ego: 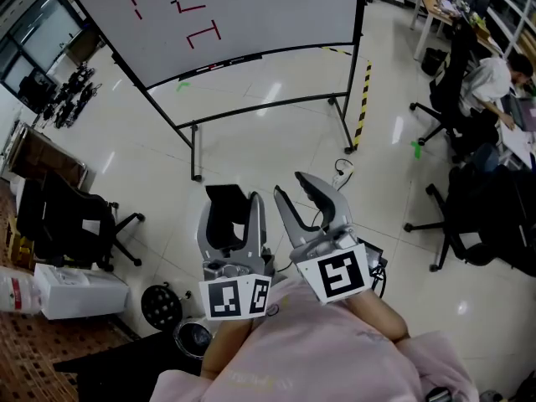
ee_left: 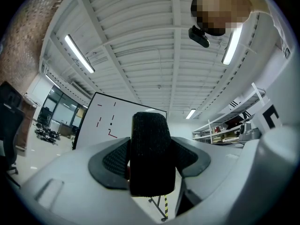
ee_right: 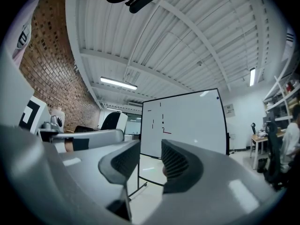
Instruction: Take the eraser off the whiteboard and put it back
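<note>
Head view shows the eraser already off the whiteboard at the top, pinched by the left gripper; the right gripper is spread and empty. Returning it remains.

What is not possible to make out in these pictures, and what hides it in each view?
1. Whiteboard: its top is cut off by the head view's upper edge.
2. Red marks: too small to read in any view.
3. Part of the board, left gripper view: hidden behind the eraser held between the jaws.
4. Tray: too small in the head view to tell what lies on it.
</note>
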Tool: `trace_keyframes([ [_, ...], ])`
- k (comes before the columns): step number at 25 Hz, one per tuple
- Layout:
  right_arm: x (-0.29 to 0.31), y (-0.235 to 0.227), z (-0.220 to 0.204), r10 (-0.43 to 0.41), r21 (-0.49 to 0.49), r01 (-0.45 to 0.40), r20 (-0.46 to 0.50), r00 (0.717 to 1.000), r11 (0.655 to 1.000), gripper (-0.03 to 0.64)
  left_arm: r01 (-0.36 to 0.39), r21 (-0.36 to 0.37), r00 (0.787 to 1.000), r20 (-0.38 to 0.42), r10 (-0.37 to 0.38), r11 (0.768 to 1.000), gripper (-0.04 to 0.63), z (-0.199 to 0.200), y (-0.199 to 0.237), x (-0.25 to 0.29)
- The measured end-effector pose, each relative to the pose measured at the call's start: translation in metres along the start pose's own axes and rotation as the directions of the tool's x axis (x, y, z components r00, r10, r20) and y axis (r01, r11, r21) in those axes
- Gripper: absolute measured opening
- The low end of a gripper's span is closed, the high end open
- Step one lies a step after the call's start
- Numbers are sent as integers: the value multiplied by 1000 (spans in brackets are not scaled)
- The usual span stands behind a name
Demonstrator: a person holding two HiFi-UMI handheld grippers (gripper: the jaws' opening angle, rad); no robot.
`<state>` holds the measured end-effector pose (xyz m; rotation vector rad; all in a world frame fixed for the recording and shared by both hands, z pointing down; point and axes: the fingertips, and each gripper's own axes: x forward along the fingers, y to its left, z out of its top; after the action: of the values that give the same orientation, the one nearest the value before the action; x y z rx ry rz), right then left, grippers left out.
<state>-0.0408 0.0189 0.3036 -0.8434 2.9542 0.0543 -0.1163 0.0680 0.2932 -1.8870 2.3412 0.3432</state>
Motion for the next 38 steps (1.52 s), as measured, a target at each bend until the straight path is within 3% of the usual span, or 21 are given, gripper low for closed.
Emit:
trace_keyframes([
  [15,-12,2,3,26,-23,-27,-3,1000,999,140,-4,1,1000,6,4,1000,272,3,-14,-7],
  [20,-18,-4,1,8,0,-8,8,1000,1000,140,-40,-24,999,-15,40,999,272,-3,-7,-9],
  [38,-17,-20,-9,19,36,-19,-5,1000,999,138,-61,1,998,-36,61,998,273,-11,-15,-5],
])
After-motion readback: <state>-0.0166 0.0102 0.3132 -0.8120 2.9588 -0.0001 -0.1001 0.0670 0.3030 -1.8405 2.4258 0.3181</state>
